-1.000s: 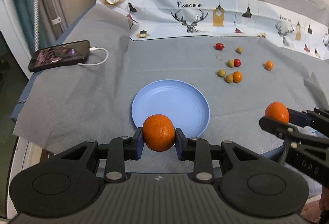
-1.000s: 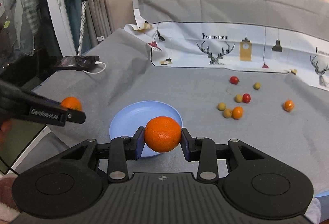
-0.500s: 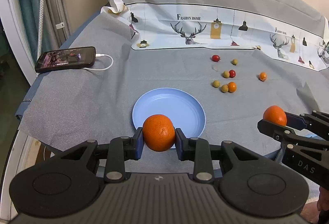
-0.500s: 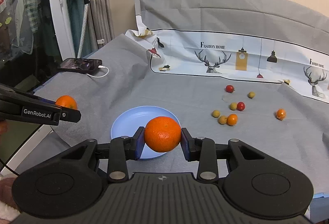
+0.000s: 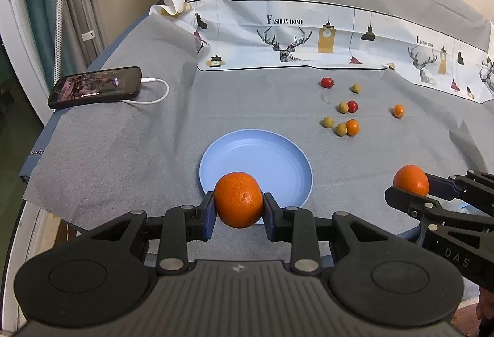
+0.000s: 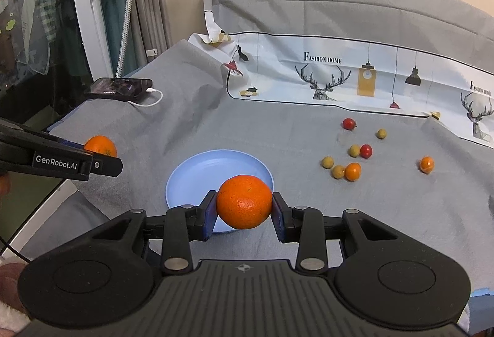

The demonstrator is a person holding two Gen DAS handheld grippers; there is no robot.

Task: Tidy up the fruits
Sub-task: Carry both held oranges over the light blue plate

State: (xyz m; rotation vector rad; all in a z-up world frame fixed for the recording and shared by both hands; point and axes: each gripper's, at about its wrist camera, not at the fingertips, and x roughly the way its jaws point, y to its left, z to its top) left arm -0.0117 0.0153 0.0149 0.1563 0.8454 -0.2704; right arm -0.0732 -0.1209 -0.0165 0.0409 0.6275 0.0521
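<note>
Two tools hang over a table draped in grey cloth: the left tool is clamped on one orange, the right tool on another orange, both above the near rim of the blue plate. Small fruits lie scattered well beyond the plate. A phone rests far left.
</note>
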